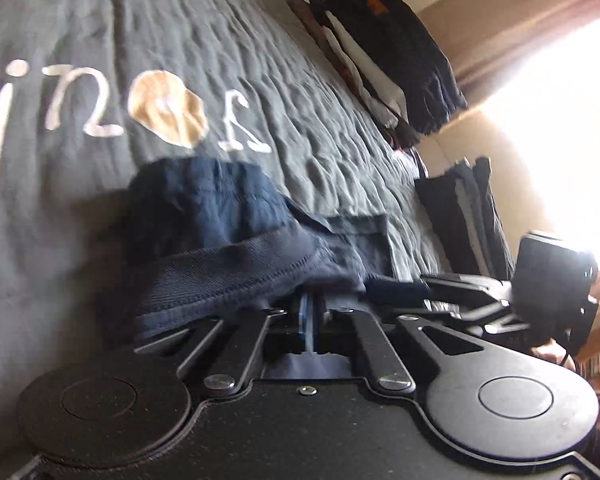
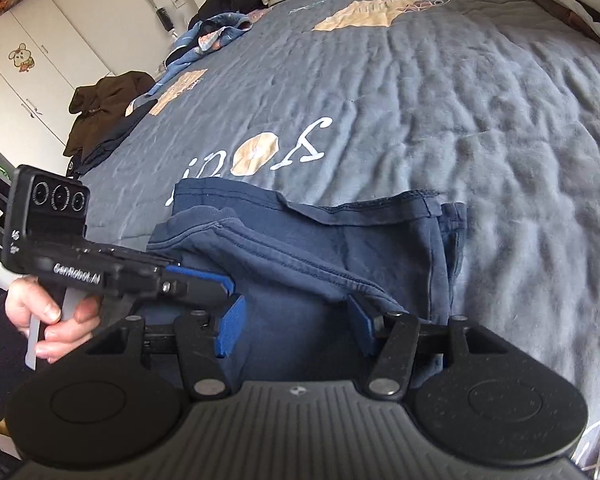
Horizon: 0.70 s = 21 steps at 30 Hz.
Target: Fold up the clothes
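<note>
Across the grey quilt (image 2: 440, 92) we are working on a navy garment (image 2: 300, 248), which is lying partly folded just below the white lettering (image 2: 296, 152) stitched into the cover. Measured from that lettering, stacks of finished clothes (image 1: 384, 64) are sitting well beyond it along the far edge of the bed, and a crumpled blue piece (image 2: 216, 32) is waiting further off, toward the wardrobe side.

We are keeping the right gripper (image 2: 294, 326) parted, its blue pads straddling the near part of the garment without pinching it. We are bringing the left gripper (image 2: 220, 282) in from the side, jaws closed; whether any cloth is caught between them we cannot tell, since the hem is draping over the tips in its own view.

To do this fold well, we are judging that the left one should be clamped on the doubled hem, the right steadying the body, and the layers drawn flat so edges are meeting squarely before pressing down.
</note>
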Tool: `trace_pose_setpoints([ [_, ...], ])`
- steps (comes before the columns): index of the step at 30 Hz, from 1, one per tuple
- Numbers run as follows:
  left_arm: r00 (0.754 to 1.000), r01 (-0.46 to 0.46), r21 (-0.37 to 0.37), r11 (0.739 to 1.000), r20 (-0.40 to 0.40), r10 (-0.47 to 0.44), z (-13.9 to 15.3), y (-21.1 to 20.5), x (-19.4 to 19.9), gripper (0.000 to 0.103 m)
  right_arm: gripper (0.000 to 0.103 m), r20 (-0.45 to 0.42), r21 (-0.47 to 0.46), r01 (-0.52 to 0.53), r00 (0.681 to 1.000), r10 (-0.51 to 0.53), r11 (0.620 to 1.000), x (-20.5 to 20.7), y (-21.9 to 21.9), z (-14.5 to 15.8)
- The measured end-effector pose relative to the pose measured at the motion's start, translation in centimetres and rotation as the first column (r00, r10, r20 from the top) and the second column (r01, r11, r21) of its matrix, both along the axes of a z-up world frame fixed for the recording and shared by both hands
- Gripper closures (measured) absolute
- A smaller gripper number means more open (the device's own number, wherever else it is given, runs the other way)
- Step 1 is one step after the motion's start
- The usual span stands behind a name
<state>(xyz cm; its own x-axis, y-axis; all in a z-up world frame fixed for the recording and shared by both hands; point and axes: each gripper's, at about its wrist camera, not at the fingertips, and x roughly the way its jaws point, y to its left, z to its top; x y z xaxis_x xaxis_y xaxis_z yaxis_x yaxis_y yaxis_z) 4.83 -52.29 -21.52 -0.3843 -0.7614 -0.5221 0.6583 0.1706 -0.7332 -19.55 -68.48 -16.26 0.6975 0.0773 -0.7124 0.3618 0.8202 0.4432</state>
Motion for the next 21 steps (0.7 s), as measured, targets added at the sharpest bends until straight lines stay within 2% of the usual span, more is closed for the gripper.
trace_pose_setpoints([
  [3,0.999,-0.045,-0.013,0.999,-0.016,0.045,0.0,-0.2,1.6,0.100,0.047,-0.013,-0.023,-0.033,0.999,0.033,0.999,0.0,0.0,0.0],
  [6,0.998,-0.063,-0.030,0.998,0.006,0.063,0.3,-0.8,2.0,0.100,0.047,-0.018,-0.024,-0.037,0.999,0.037,0.999,-0.2,-0.2,0.1],
  [8,0.996,-0.091,-0.040,0.995,-0.021,0.090,0.3,-0.8,2.8,0.100,0.047,-0.020,-0.023,-0.041,0.999,0.041,0.999,-0.4,-0.4,0.1],
  [10,0.983,-0.184,-0.055,0.981,-0.020,0.183,0.5,0.0,3.7,0.100,0.047,-0.023,-0.026,-0.051,0.998,0.050,0.998,-0.7,-0.5,0.2],
  [12,0.956,-0.293,-0.037,0.955,0.000,0.294,0.9,1.3,4.8,0.097,0.048,-0.027,-0.032,-0.064,0.998,0.063,0.997,-1.0,-0.5,0.3],
  [16,0.962,-0.274,-0.087,0.958,-0.036,0.272,2.8,3.0,4.8,0.096,0.047,-0.031,-0.021,-0.055,0.998,0.055,0.998,-1.6,-0.9,1.3],
  [17,0.968,-0.248,-0.120,0.961,-0.067,0.242,3.4,3.3,4.2,0.092,0.047,-0.032,-0.019,-0.053,0.998,0.053,0.998,-1.7,-1.0,1.5],
  [18,0.974,-0.220,-0.146,0.964,-0.090,0.209,3.9,3.3,3.4,0.083,0.047,-0.019,-0.009,-0.045,0.999,0.045,0.999,-2.0,-1.2,1.9],
  [19,0.980,-0.187,-0.160,0.969,-0.100,0.173,4.2,2.9,2.4,0.064,0.047,0.003,0.006,-0.034,0.999,0.034,0.999,-2.3,-1.4,2.3],
  [21,0.988,-0.120,-0.188,0.975,-0.117,0.099,4.7,2.0,0.2,0.046,0.047,0.044,0.040,-0.024,0.999,0.022,0.999,-2.9,-1.9,3.1],
])
